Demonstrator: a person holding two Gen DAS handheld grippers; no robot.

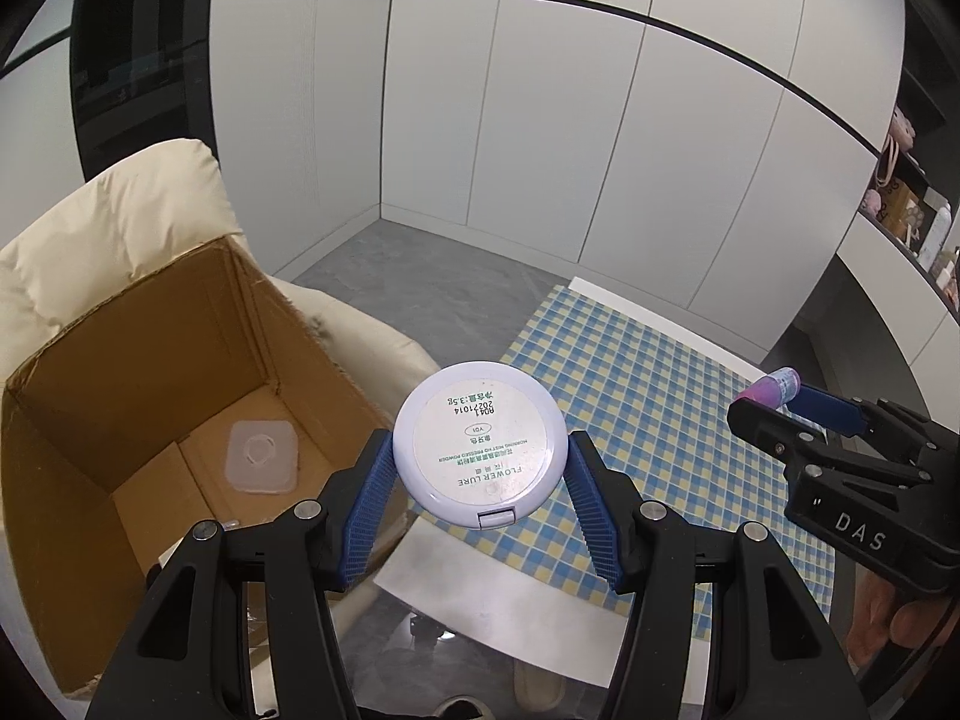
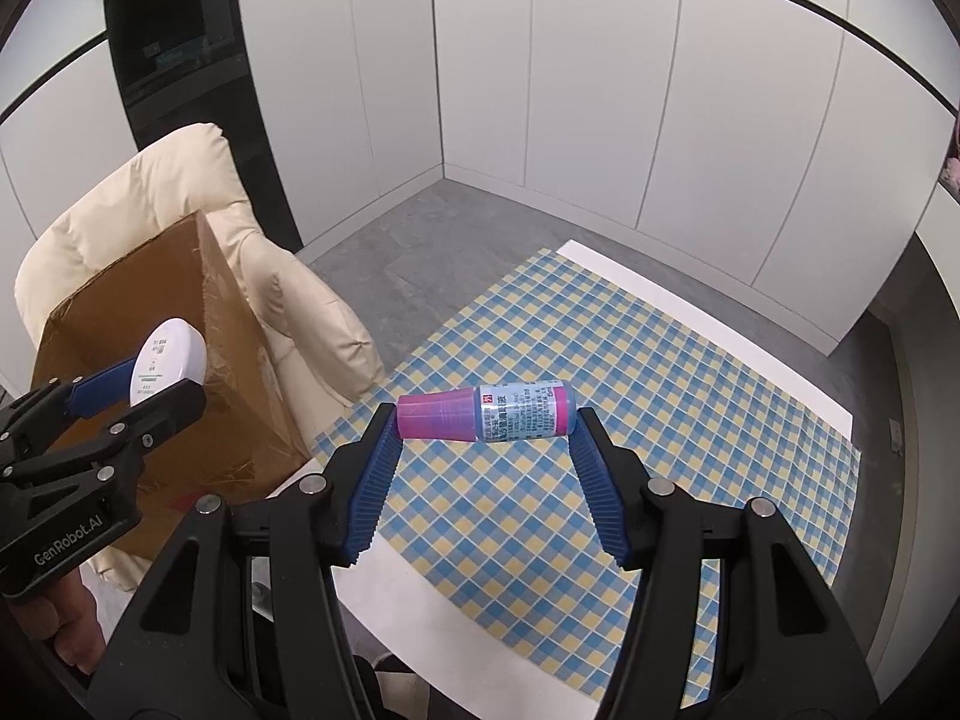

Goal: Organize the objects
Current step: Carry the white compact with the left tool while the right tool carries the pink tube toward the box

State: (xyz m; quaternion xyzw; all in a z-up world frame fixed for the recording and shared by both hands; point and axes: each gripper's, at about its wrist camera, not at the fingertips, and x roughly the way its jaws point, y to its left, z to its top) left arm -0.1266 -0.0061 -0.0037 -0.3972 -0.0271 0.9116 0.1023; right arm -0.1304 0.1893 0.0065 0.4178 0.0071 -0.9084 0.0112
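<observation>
My left gripper [image 1: 480, 456] is shut on a round white powder compact [image 1: 480, 447], held label-up in the air just right of an open cardboard box [image 1: 78, 396]. A clear plastic lid [image 1: 261, 457] lies on the box's floor. My right gripper [image 2: 486, 417] is shut on a small pink-capped bottle [image 2: 486, 414], held sideways above the blue-and-yellow checked cloth [image 2: 540, 510]. In the left wrist view the right gripper [image 1: 774, 396] shows at the right edge with the bottle [image 1: 771, 389]. In the right wrist view the left gripper [image 2: 156, 378] and the compact [image 2: 168, 369] hang in front of the box [image 2: 180, 324].
The box rests on a cream padded armchair [image 2: 150, 192] left of the white table [image 2: 690, 306] that bears the checked cloth. Grey floor and white cabinet walls lie beyond. Shelves with small items [image 1: 912, 210] show at the far right. A hand [image 2: 66, 630] holds the left gripper.
</observation>
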